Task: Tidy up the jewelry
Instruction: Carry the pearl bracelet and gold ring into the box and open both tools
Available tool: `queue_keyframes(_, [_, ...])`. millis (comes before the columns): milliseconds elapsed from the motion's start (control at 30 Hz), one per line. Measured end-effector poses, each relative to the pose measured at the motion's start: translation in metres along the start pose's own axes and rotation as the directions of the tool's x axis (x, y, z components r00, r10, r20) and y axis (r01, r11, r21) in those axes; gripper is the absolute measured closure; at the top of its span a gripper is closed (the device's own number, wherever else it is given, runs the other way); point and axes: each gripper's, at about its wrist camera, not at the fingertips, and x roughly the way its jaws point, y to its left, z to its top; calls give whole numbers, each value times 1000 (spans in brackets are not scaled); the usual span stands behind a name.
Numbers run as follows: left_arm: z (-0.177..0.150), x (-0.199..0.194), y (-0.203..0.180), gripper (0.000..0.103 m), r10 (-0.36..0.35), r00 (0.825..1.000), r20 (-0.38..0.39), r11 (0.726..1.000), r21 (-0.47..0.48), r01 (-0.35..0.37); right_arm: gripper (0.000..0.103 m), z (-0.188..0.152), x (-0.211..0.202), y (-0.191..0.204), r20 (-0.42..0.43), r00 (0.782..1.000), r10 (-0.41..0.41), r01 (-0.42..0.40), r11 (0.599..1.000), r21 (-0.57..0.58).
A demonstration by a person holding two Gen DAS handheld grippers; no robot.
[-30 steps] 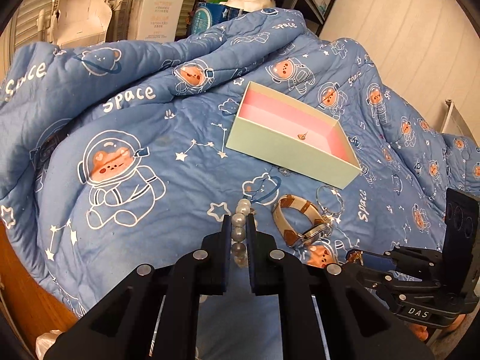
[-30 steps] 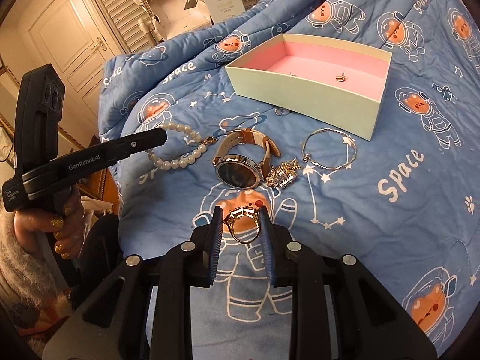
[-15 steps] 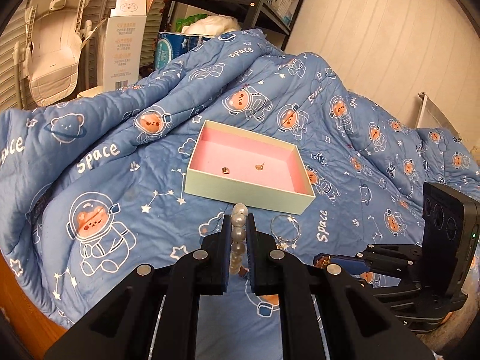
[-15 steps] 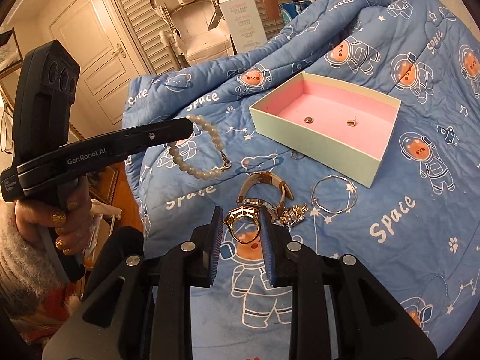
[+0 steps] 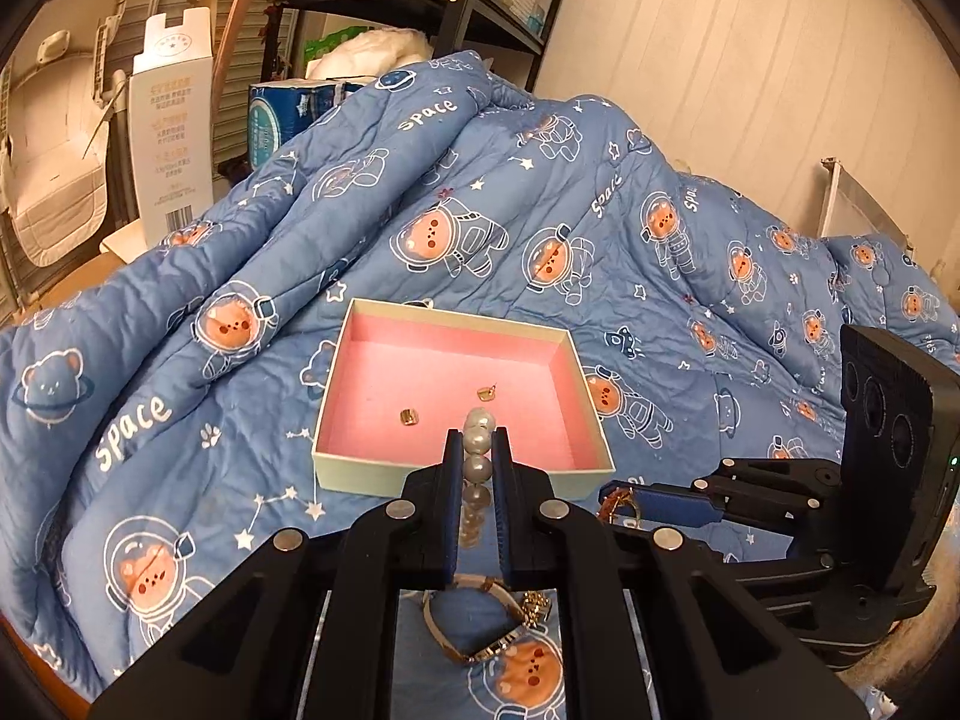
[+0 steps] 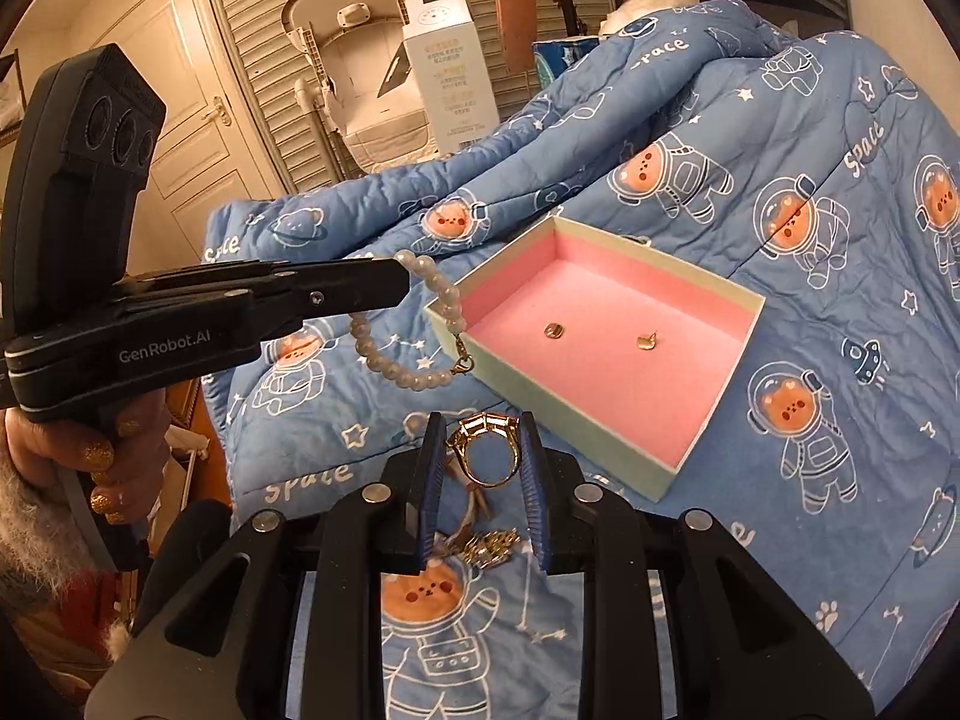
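1. Left wrist view: the left hand-held gripper is closed on a pearl bracelet. The beads stand in a line between its two fingers and the rest of the strand hangs below them.
2. Straight ahead lies the open gift box with pink lining, on the blue space-print quilt of the bed. Two small gold earrings already rest on the pink floor, apart from each other.
3. At the right edge the right hand-held gripper reaches in low with something gold at its tip. Under the left fingers a watch with a tan strap lies on the quilt.
4. Right wrist view: the right hand-held gripper is nearly closed on a gold ring, its pads pressing the band on both sides.
5. The left hand-held gripper holds the bracelet in the air just beside the near corner of the box. The loop hangs free and its gold clasp is near the box wall.
6. Handling, in my judgement: the bracelet is light and limp, so it will swing, and the round beads are slippery. Pinching between beads is safer. The ring is stiff, small and smooth, so a hold across the band is good, but it can rotate or slip out.
7. The watch and a sparkling charm lie on the quilt below the ring, not yet in the box.
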Motion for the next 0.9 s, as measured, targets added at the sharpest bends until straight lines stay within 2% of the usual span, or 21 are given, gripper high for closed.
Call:
queue_keyframes(200, [34, 36, 4, 94, -2, 998, -59, 1000, 1, 2, 78, 25, 23, -25, -17, 998, -65, 65, 998, 11])
queue_keyframes(333, [52, 64, 10, 94, -15, 994, -105, 999, -31, 12, 78, 34, 43, -41, -50, 993, -108, 109, 994, 3])
queue_keyframes(533, [65, 107, 14, 94, -50, 982, -181, 996, -82, 36, 78, 37, 68, -54, -114, 985, -129, 127, 992, -18])
queue_keyframes(600, [66, 120, 14, 94, -80, 976, -201, 993, -107, 59, 78, 37, 75, -57, -135, 984, -118, 117, 993, -15])
queue_keyframes(700, [65, 141, 17, 94, -89, 967, -238, 989, -134, 58, 78, 38, 85, -63, -163, 981, -109, 110, 994, 3])
queue_keyframes(900, [59, 175, 28, 94, -17, 955, -295, 994, -111, -17, 78, 44, 104, -66, -217, 970, -111, 114, 993, 6])
